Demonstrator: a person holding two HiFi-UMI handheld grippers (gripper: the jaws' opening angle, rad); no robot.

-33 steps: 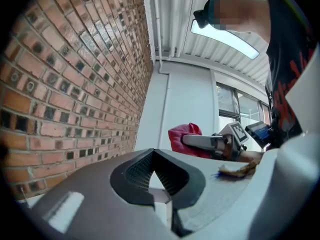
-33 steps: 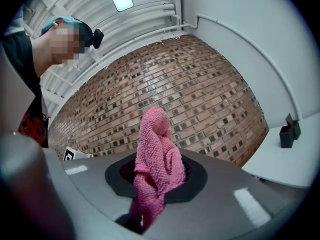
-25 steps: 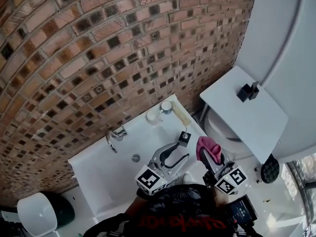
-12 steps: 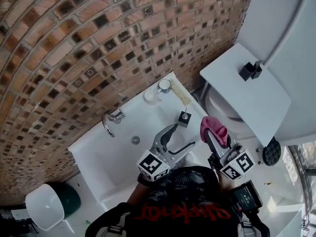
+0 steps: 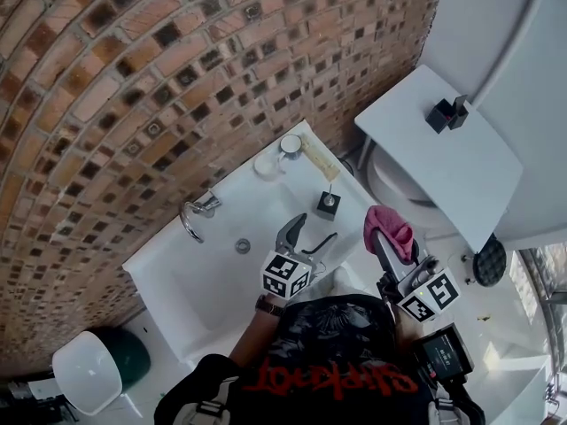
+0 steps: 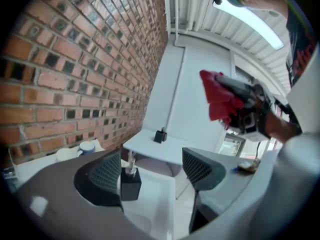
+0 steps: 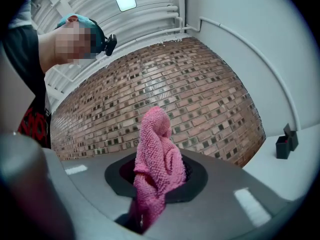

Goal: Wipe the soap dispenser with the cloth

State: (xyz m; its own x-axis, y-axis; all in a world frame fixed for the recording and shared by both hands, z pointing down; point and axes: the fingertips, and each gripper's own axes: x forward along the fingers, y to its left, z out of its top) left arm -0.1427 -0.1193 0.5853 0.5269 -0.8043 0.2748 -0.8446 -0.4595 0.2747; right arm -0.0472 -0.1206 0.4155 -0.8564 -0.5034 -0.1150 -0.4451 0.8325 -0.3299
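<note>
1. Soap dispenser (image 5: 328, 204) — a small black block with a pale pump on top — stands upright on the right-hand rim of the white sink (image 5: 204, 277); nothing touches it.
2. Left tool (image 5: 310, 235): the jaws stand wide apart, having just been opening; nothing is clamped between them; its own view shows the dispenser (image 6: 130, 181) in the gap, close by the jaw at picture left; the head view places it just beyond the tips, apart from both.
3. Right tool (image 5: 383, 242): the jaws are clamped on the pink cloth (image 5: 388, 224); the cloth (image 7: 157, 159) rises in a bunch from between them; tool and cloth are held in the air to the right of the sink, near the dispenser but not touching it.
4. Surroundings — a brick wall (image 5: 133, 87) behind the sink; a tap (image 5: 199, 211) on the back rim; a cup (image 5: 291, 143) and a small white dish (image 5: 267, 165) at the far corner; a white ledge (image 5: 425, 175) to the right carries a small black object (image 5: 446, 113).
</note>
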